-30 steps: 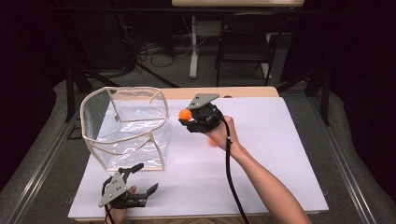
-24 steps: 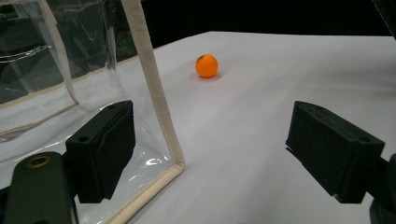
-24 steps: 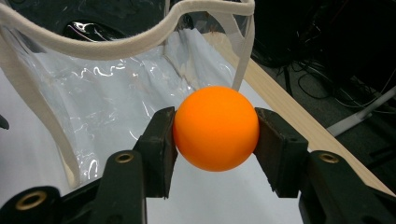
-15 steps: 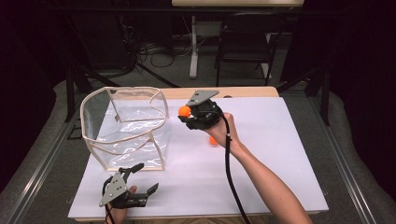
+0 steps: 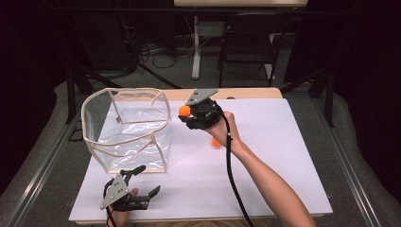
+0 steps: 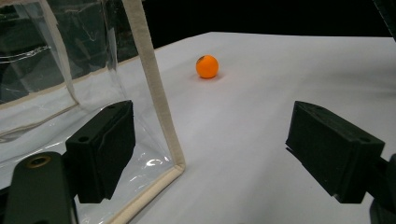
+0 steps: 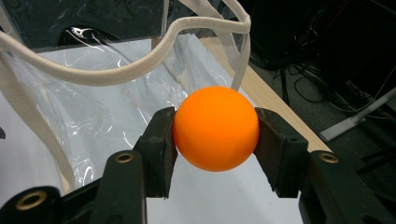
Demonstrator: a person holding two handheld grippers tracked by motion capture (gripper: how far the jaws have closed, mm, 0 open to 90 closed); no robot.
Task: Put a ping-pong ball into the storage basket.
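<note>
An orange ball (image 7: 215, 128) is held clamped between the two black jaws of the right gripper (image 5: 185, 113), which is raised above the white table (image 5: 283, 161) just beside the clear bag's right edge. In the right gripper view, the ball is seen pressed on both sides by the jaw pads, with the bag's cream-trimmed rim (image 7: 140, 65) curving just beyond it and the wooden table edge (image 7: 271, 102) off to the right. The clear plastic bag (image 5: 130, 130) is stood upright and open-topped on the left part of the table, its walls crinkled and its rim bent inward at the far side. A second orange ball (image 6: 207, 66) is seen lying on the white surface; in the high view it is partly hidden behind the right hand (image 5: 222, 127), near the wrist. The left gripper (image 5: 142, 182) is held low at the near table edge, just in front of the bag's near corner, its jaws spread wide apart with nothing between them. In the left gripper view, the bag's trimmed corner post (image 6: 154, 88) is seen standing between the two jaws, nearer the left-hand one; contact with it cannot be told. A black cable (image 5: 231, 175) is trailed from the right gripper along the forearm.
</note>
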